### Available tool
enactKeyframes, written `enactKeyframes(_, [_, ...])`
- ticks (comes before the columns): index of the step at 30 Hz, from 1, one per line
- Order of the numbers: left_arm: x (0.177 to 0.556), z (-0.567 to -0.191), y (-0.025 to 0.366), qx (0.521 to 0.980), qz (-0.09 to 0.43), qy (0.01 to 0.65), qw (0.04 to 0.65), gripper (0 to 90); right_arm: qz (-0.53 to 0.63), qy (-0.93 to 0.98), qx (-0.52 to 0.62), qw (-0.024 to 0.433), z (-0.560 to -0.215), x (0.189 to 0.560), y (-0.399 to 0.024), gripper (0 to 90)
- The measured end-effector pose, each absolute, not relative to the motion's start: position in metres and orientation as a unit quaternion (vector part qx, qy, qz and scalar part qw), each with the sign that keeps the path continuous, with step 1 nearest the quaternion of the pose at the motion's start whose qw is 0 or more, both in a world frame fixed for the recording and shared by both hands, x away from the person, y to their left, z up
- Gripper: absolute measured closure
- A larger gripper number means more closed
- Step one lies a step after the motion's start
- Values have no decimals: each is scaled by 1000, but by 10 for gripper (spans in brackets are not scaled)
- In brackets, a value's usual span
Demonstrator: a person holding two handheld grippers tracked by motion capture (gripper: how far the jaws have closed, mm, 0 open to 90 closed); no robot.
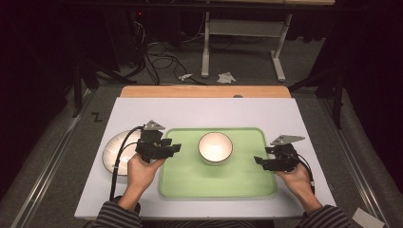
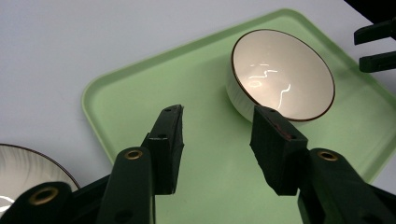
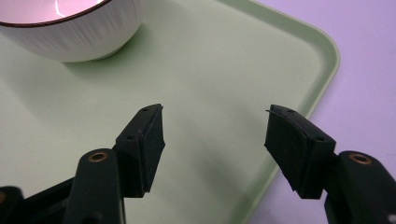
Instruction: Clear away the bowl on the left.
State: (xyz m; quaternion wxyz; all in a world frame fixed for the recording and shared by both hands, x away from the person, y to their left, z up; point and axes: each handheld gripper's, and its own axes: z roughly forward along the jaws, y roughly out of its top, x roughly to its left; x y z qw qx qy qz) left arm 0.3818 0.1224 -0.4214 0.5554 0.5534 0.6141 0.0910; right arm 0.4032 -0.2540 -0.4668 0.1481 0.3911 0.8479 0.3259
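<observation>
A white bowl with a dark rim (image 1: 215,147) stands upright near the middle of a light green tray (image 1: 237,183). My left gripper (image 1: 175,148) hovers over the tray's left edge, open and holding nothing, aimed at the bowl (image 2: 282,74). At the tray's right edge my right gripper (image 1: 259,161) is open too, with bare tray (image 3: 210,70) between its jaws and the bowl (image 3: 70,30) further ahead. A white plate (image 1: 116,151) lies on the table left of the tray, partly under the left hand, and its rim (image 2: 28,163) appears beside the left jaw.
The tray sits on a pale grey mat (image 1: 199,111) covering a wooden table (image 1: 204,91). Beyond the table's far edge lie floor cables (image 1: 159,59) and a white stand's feet (image 1: 278,64). The right gripper's jaw tips (image 2: 376,44) appear at the left gripper view's upper right.
</observation>
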Motion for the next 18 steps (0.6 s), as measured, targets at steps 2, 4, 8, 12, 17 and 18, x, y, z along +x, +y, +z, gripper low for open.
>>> enactKeyframes(2, [380, -422, 123, 551, 91, 615, 556, 539, 328, 847, 391, 149, -467, 403, -254, 388])
enactKeyframes(4, [378, -423, 123, 554, 90, 614, 555, 539, 329, 847, 390, 149, -467, 404, -254, 388])
enactKeyframes(8, [374, -422, 121, 554, 88, 613, 556, 536, 328, 848, 389, 148, -466, 403, -254, 388])
enactKeyframes(12, [368, -425, 117, 563, 84, 607, 555, 534, 329, 846, 392, 148, -465, 401, -254, 388])
enactKeyframes(17, [363, -431, 113, 566, 75, 610, 550, 530, 330, 846, 392, 147, -465, 401, -255, 390])
enactKeyframes(18, [362, -433, 113, 569, 74, 609, 548, 530, 330, 846, 392, 146, -464, 401, -255, 390])
